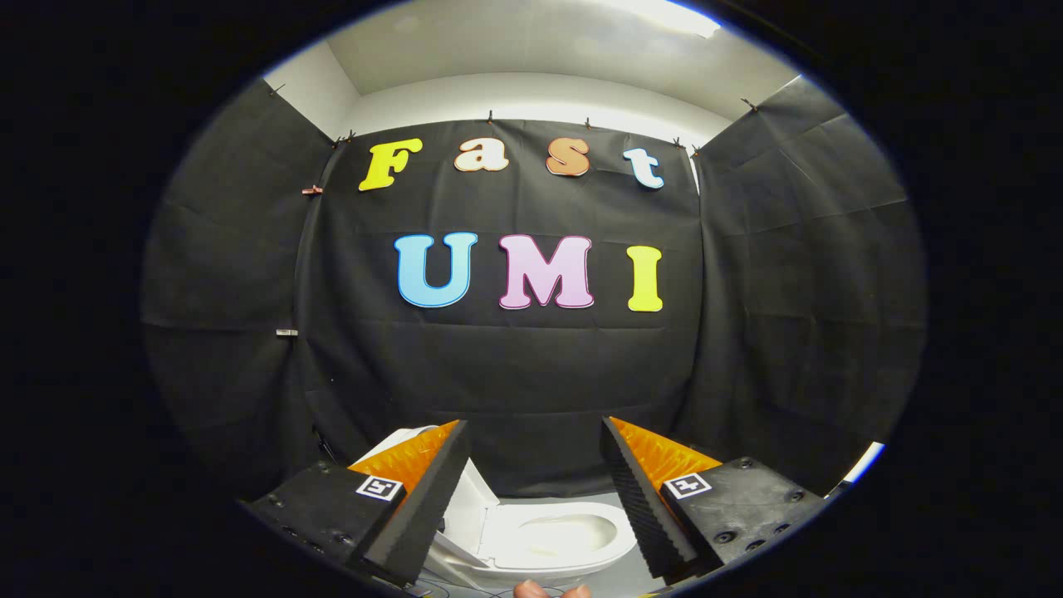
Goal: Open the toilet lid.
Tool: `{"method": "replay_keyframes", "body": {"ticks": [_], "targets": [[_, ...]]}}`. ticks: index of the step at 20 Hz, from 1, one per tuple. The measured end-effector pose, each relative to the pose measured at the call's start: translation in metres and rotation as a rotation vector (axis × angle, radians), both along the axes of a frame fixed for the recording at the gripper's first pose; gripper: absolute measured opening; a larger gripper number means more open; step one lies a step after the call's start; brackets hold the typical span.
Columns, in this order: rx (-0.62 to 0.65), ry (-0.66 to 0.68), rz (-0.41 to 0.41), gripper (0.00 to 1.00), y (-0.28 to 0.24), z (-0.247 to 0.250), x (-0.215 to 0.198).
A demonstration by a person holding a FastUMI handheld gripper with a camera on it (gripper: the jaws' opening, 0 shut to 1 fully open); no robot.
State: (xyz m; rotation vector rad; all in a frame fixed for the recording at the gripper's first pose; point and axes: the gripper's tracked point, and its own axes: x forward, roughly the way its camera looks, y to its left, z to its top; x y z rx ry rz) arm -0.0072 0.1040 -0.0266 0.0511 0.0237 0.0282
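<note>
Black cloth [531, 374] drapes the booth on three sides, with a pale wall and ceiling [531, 58] above it. Low down, beyond and between the tongs' fingers, sits a white toilet [552, 540]. Its bowl is open to view, and its lid [469, 511] appears already raised, leaning back just behind the left finger. Judging from that, the lifting looks done, with little left but drawing away. The tongs [531, 490] stand spread wide, fingers well apart and grasping nothing. Each finger base carries a small square black-and-white marker [379, 487]; no brand or readable label shows on the toilet. Fingertips of a hand [548, 590] peek in nearest of all.
</note>
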Motion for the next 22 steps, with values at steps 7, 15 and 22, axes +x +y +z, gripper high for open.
{"method": "replay_keyframes", "body": {"ticks": [7,15,22], "targets": [[-0.004,-0.001,0.001,0.98,0.0000,-0.0001,0.0008],[-0.013,-0.006,0.004,0.98,0.0022,0.0025,0.0023],[-0.012,-0.006,0.004,0.98,0.0015,0.0020,0.0010]]}}
